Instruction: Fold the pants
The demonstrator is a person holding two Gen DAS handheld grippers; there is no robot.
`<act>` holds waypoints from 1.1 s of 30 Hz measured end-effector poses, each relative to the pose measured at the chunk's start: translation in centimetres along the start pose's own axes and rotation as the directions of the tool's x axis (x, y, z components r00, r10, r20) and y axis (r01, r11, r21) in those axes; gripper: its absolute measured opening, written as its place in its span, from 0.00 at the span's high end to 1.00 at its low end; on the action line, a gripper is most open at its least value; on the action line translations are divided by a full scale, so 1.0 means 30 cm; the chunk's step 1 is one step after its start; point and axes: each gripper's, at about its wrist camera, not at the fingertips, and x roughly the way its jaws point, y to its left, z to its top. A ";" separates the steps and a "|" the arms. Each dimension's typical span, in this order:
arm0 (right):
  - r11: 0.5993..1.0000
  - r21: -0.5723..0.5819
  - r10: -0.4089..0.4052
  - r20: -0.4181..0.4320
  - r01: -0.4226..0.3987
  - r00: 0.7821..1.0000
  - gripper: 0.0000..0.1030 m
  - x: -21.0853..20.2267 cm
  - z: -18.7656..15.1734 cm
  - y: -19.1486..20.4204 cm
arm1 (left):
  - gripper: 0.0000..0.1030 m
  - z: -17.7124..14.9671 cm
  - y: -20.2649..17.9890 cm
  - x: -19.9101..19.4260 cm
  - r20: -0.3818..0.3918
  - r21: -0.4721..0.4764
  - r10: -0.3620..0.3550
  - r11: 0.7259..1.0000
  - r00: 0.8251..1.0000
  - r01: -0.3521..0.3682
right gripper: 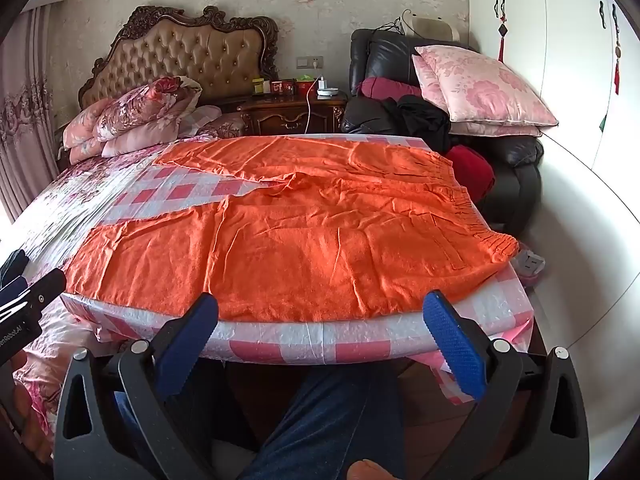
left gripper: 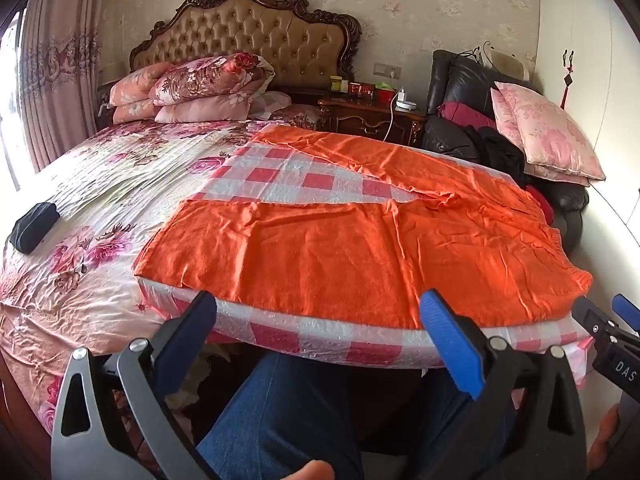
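Floral bedding is covering the bed (left gripper: 92,184), and a pink-and-white checked plastic sheet (left gripper: 280,178) is lying over its near corner. Bright orange cloth pants (right gripper: 280,240) are lying spread flat on that sheet, waistband toward three o'clock, legs splitting toward nine and eleven. Both the left gripper (left gripper: 318,308) and right gripper (right gripper: 320,310) are hovering at six o'clock, spread wide, pinching nothing. Likely risk: the slick sheet sliding, or a jaw catching only one layer.
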 end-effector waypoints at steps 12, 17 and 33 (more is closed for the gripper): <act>1.000 0.000 -0.001 -0.001 0.001 1.000 0.04 0.002 -0.001 0.000 | 0.01 0.002 -0.003 -0.003 0.001 0.001 0.000 1.000 1.000 0.000; 1.000 0.000 -0.002 -0.001 0.002 1.000 0.04 0.002 -0.002 0.000 | 0.01 0.002 -0.004 -0.003 0.001 0.000 0.000 1.000 1.000 0.000; 1.000 0.002 0.000 0.001 0.000 1.000 0.04 0.006 -0.007 -0.004 | 0.01 0.001 -0.006 -0.004 0.001 0.001 -0.001 1.000 1.000 0.001</act>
